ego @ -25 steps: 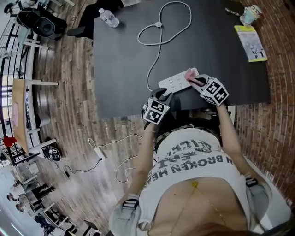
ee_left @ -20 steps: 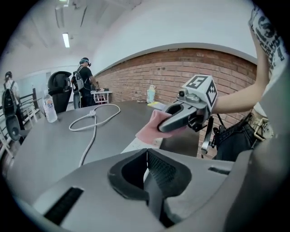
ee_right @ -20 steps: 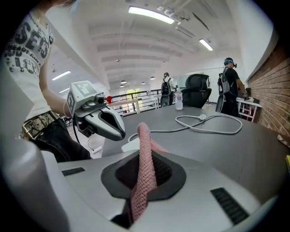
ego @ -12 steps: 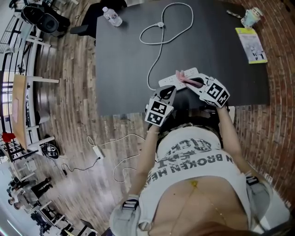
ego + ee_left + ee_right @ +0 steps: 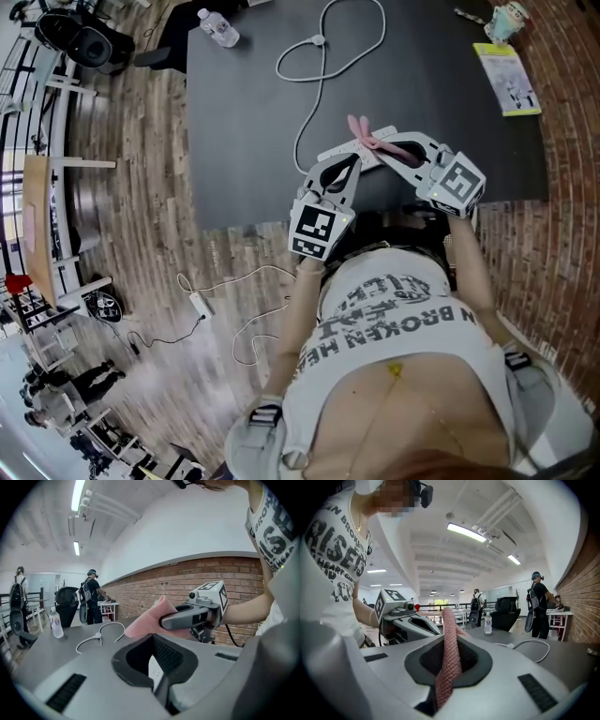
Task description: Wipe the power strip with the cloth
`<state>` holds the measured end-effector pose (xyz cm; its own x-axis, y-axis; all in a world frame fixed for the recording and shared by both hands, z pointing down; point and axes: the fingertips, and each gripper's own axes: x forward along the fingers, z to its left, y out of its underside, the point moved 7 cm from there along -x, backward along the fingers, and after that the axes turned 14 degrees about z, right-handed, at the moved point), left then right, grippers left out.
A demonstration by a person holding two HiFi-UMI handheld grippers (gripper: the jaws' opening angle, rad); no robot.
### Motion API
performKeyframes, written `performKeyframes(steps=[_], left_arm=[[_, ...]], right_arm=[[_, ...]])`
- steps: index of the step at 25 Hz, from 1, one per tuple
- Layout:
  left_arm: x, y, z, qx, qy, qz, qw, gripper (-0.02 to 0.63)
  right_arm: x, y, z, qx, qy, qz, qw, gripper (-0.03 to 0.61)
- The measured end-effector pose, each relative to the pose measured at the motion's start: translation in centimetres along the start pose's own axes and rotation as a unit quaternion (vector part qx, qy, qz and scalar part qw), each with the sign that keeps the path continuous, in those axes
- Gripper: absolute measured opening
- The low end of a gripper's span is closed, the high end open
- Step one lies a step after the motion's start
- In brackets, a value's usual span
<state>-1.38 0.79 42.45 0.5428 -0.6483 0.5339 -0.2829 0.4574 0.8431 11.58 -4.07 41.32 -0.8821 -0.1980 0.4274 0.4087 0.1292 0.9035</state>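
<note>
Table point(image 5: 244, 112): the black one, fills the top middle of the frame.
Power strip point(image 5: 349, 153): was lying flat a second ago. Now it's lifted off the table at centre frame and tilted, with its cord point(image 5: 314, 94) trailing up to the loop at the top.
Left tongs point(image 5: 333, 169): just snapped closed on the strip's near end and came up with it.
Right tongs point(image 5: 389, 145): pinched tight on the cloth, right of the strip. They've risen too.
Cloth point(image 5: 367, 141): pink, lying across the strip, looks like it's touching.
What it means: I reckon one side steadies it now and the other rubs.
</note>
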Motion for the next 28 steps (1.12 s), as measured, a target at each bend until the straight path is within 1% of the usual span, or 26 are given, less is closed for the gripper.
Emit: performKeyframes(steps=[6,12,14,23,28], left_arm=[[-1.7,-1.9,-0.2,-0.001,-0.007,-0.036,0.9993,0.008],[-2.4,-3.0,-0.4,0.003,-0.012,-0.057,0.9983,0.008],[-2.6,-3.1,-0.5,0.003,-0.013,-0.059,0.9982,0.008],[-3.1,-3.1,-0.9,0.008,-0.017,-0.059,0.9981,0.008],[-3.2,-3.4,-1.2,0.010,-0.018,-0.062,0.9979,0.008]], right_arm=[[-1.7,-1.6,0.7,0.005,0.022,-0.026,0.999,0.017],[-2.2,-2.0,1.1,0.016,0.022,-0.036,0.999,0.017],[-2.3,-2.1,1.4,0.024,0.022,-0.039,0.999,0.017],[-2.7,-2.6,1.8,0.009,0.020,-0.043,0.999,0.016],[-3.0,-3.0,1.8,0.011,0.018,-0.048,0.999,0.015]])
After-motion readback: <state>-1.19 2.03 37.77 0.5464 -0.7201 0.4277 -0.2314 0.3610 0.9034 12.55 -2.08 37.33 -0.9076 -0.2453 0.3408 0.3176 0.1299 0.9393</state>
